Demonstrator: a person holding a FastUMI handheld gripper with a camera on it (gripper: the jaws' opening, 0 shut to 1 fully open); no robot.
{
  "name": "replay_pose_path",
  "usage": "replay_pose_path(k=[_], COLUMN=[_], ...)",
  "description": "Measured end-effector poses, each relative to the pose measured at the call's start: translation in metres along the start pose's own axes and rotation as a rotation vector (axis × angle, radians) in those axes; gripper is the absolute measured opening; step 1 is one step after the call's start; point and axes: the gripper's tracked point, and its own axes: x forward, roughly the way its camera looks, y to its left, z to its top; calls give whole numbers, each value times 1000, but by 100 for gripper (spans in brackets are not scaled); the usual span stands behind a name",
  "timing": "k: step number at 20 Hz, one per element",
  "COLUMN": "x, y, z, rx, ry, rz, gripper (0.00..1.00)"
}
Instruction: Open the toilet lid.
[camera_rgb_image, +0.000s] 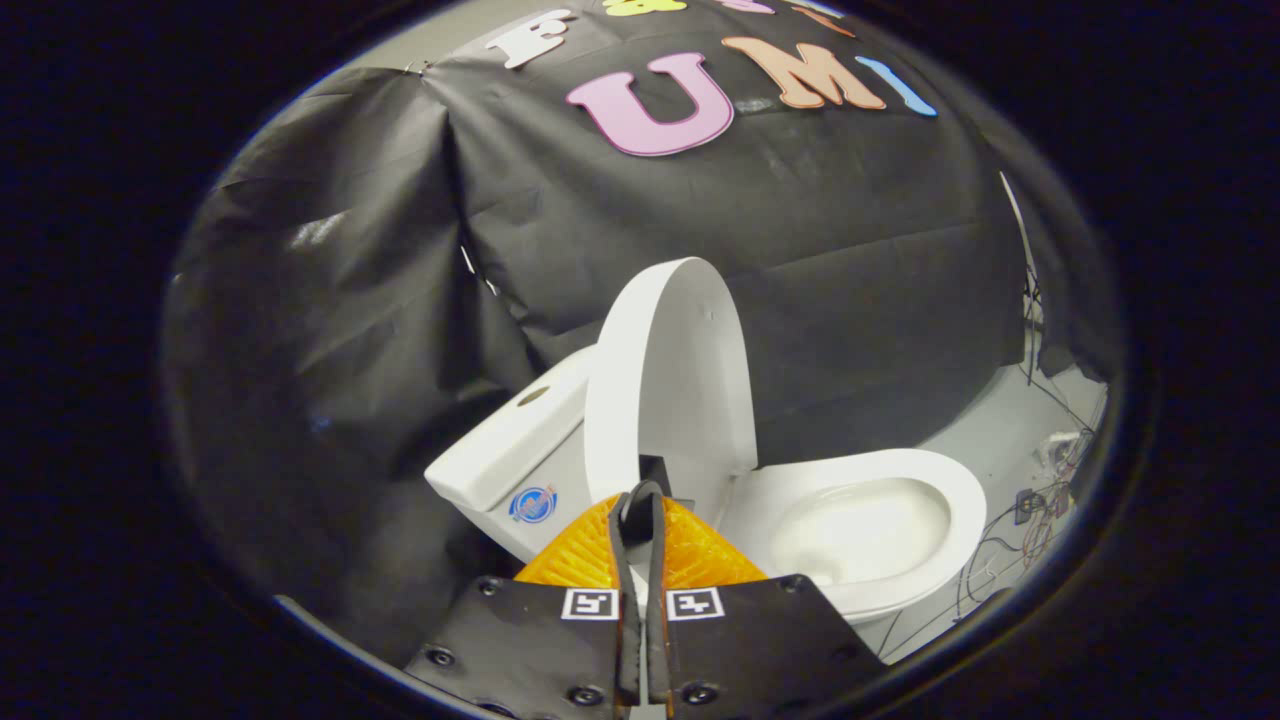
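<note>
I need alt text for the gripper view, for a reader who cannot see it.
A white ceramic toilet stands with its white oval plastic lid raised upright against the white tank, leaving the bowl open. The hand-held gripper has its fingers together, holding nothing, just in front of the lid's lower edge. Thin cables lie on the pale floor beyond the bowl.

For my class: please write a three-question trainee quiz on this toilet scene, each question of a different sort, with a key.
1. True or false: the toilet lid stands raised against the tank.
2. Multiple choice: the gripper fingers are A) wide apart, B) closed together with nothing between them, C) clamped on the lid.
3. Fill in: beyond the fingers, the uncovered ___ lies open beside the lid.

Key: 1 true; 2 B; 3 bowl.
</note>
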Motion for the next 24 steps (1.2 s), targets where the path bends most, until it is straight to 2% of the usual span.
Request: replay_pose_path(k=[6, 7, 10, 12, 14, 20, 22, 24], x=[10, 14, 21, 22, 23, 28, 24, 18], y=[27, 30, 38, 45, 48, 68, 73, 82], z=[-1, -3, -5, -8, -9, -25, -32, -40], rx=[-76, -91, -113, -161, -210, -191, -194, -192], ry=[-23, -13, -22, -24, -19, 45, 75, 122], rz=[-18, -24, -36, -37, -38, 16, 42, 95], gripper=[9, 12, 13, 19, 21, 22, 37, 67])
